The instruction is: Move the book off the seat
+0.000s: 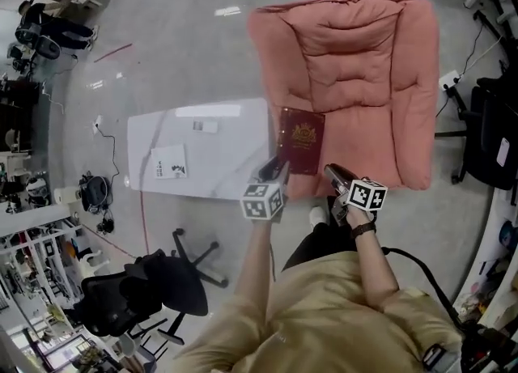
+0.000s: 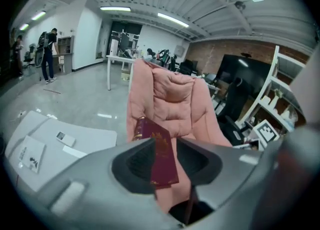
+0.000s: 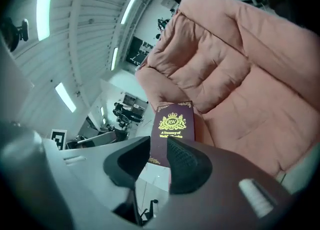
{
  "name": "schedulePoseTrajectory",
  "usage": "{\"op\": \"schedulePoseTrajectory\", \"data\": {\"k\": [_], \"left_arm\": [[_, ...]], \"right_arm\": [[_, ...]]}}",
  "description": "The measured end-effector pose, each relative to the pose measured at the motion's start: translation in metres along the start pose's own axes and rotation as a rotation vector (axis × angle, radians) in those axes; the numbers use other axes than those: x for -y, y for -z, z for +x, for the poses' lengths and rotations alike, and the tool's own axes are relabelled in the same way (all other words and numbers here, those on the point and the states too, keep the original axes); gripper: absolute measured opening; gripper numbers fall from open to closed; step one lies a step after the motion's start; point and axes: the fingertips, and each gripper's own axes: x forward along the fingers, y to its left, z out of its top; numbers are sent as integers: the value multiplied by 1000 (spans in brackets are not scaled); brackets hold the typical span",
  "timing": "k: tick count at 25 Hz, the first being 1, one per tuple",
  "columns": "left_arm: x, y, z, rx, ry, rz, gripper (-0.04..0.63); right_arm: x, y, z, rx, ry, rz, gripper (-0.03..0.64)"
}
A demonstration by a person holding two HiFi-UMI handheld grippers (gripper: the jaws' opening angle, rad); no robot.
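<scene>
We see a big pink padded seat [image 1: 356, 64] in the upper right of the head view. Just beside it, at its left, stands a low white surface [image 1: 227, 149]. The dark red book [image 1: 302, 140] lies flat on the front left part of the seat cushion, gold crest up, near the side toward the surface. A white leaflet [image 1: 169, 162] rests on the surface, well apart from the book. The left tongs [image 1: 278, 167] are at the near left corner of the book. They are spread, and this corner shows in the gap between them, but we cannot tell if they touch it. The right tongs [image 1: 329, 170] are just beside the near right corner, parted by a narrow gap, and the book lies beyond their tips.
</scene>
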Motion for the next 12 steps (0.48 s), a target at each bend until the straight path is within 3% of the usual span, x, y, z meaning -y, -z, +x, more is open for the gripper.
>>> {"op": "schedulePoseTrajectory", "data": {"k": [4,9,12], "left_arm": [[-31,3,58,-93,8,-21,182],[-61,25,107,-194,56,-146,314],[-73,34,124,-224,78,-190,348]], "right_arm": [[42,-5,44,-35,-4,42,159],[80,-4,92,-47,-31,105,262],[93,-7,114,-44,-60,141,284]]}}
